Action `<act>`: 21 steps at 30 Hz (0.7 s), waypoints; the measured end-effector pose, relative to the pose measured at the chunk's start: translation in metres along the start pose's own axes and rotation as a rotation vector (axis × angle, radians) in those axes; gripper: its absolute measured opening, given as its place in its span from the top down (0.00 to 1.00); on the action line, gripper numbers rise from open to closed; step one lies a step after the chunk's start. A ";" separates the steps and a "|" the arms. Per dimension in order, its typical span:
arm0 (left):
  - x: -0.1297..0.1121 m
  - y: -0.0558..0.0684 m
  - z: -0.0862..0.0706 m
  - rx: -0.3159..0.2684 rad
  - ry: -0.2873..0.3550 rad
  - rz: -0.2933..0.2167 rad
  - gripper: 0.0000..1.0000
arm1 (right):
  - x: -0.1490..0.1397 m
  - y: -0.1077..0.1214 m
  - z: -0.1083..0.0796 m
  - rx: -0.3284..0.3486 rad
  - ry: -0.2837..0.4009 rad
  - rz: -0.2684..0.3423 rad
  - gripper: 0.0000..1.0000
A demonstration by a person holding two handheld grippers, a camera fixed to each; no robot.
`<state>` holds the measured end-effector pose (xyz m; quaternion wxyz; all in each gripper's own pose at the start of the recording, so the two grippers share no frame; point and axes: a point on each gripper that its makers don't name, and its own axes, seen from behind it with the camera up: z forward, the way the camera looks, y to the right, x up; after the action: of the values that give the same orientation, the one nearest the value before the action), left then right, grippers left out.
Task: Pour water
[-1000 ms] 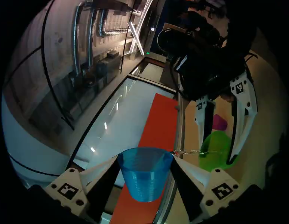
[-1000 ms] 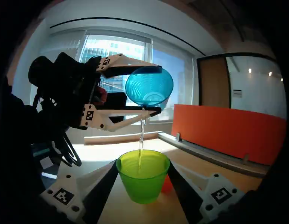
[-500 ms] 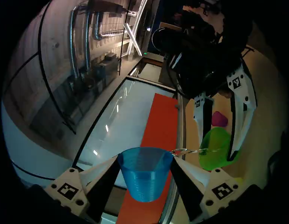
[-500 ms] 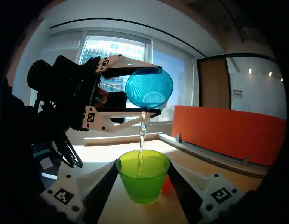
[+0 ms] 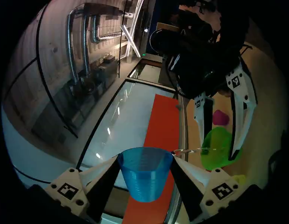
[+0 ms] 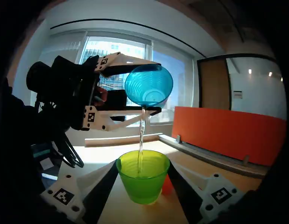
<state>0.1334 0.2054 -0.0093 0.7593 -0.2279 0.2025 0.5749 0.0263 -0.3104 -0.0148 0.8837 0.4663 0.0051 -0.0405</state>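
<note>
My left gripper [image 5: 145, 175] is shut on a blue cup [image 5: 145, 177], held tipped on its side. In the right gripper view the blue cup [image 6: 148, 85] hangs above a green cup [image 6: 143, 180], and a thin stream of water [image 6: 141, 139] falls from its lip into the green one. My right gripper [image 6: 143, 183] is shut on the green cup, which stands upright over the wooden table [image 6: 125, 207]. In the left gripper view the green cup [image 5: 218, 147] sits between the right gripper's [image 5: 219, 147] white fingers, with the water [image 5: 189, 151] running across to it.
An orange partition [image 6: 230, 132] runs along the table's far side, with a window [image 6: 114, 59] behind. A pink cup [image 5: 220, 117] and a yellow thing [image 5: 239, 180] lie on the table. Something red [image 6: 167, 184] sits just behind the green cup.
The blue cup has tipped slightly further and the water keeps flowing. Both grippers hold nearly the same places.
</note>
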 end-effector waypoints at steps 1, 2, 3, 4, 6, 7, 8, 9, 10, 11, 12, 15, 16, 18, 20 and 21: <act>0.000 0.000 0.000 0.000 0.001 0.004 0.12 | 0.000 0.000 0.000 0.000 0.000 0.000 0.09; 0.001 0.001 0.000 0.000 0.001 0.008 0.12 | 0.001 0.001 0.000 -0.001 0.001 0.000 0.09; 0.001 0.001 0.000 0.001 0.002 0.011 0.12 | 0.001 0.001 0.000 -0.001 0.002 0.000 0.09; 0.001 0.001 0.001 0.001 0.002 0.015 0.12 | 0.002 0.001 0.000 0.000 0.003 0.000 0.09; 0.002 0.000 0.001 0.003 0.003 0.022 0.12 | 0.003 0.001 -0.001 0.000 0.005 -0.001 0.09; 0.002 0.000 0.001 0.004 0.004 0.025 0.12 | 0.004 0.001 -0.001 0.000 0.007 0.000 0.09; 0.003 -0.001 0.002 0.005 0.005 0.029 0.12 | 0.004 0.002 -0.001 0.000 0.008 0.000 0.09; 0.003 -0.001 0.002 0.006 0.006 0.031 0.12 | 0.005 0.002 -0.001 0.000 0.009 0.000 0.09; 0.004 -0.001 0.002 0.006 0.006 0.034 0.12 | 0.005 0.002 -0.001 0.000 0.011 0.001 0.09; 0.004 -0.001 0.002 0.007 0.007 0.036 0.12 | 0.006 0.003 -0.001 0.000 0.012 0.001 0.09; 0.004 -0.001 0.003 0.007 0.008 0.039 0.12 | 0.006 0.003 -0.001 0.000 0.013 0.001 0.09; 0.004 0.000 0.003 0.009 0.008 0.050 0.12 | 0.006 0.004 -0.002 0.000 0.013 0.000 0.09; 0.004 0.000 0.003 0.009 0.008 0.054 0.12 | 0.006 0.004 -0.002 0.000 0.013 0.000 0.09; 0.005 0.001 0.003 0.010 0.008 0.061 0.12 | 0.006 0.004 -0.002 0.000 0.014 0.000 0.09; 0.005 0.002 0.003 0.011 0.008 0.065 0.12 | 0.006 0.004 -0.003 0.000 0.015 0.000 0.09; 0.005 0.002 0.003 0.012 0.009 0.068 0.12 | 0.006 0.004 -0.003 0.000 0.015 0.000 0.09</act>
<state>0.1330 0.2119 -0.0101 0.7397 -0.2189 0.2170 0.5981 0.0330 -0.3065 -0.0135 0.8837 0.4665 0.0119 -0.0372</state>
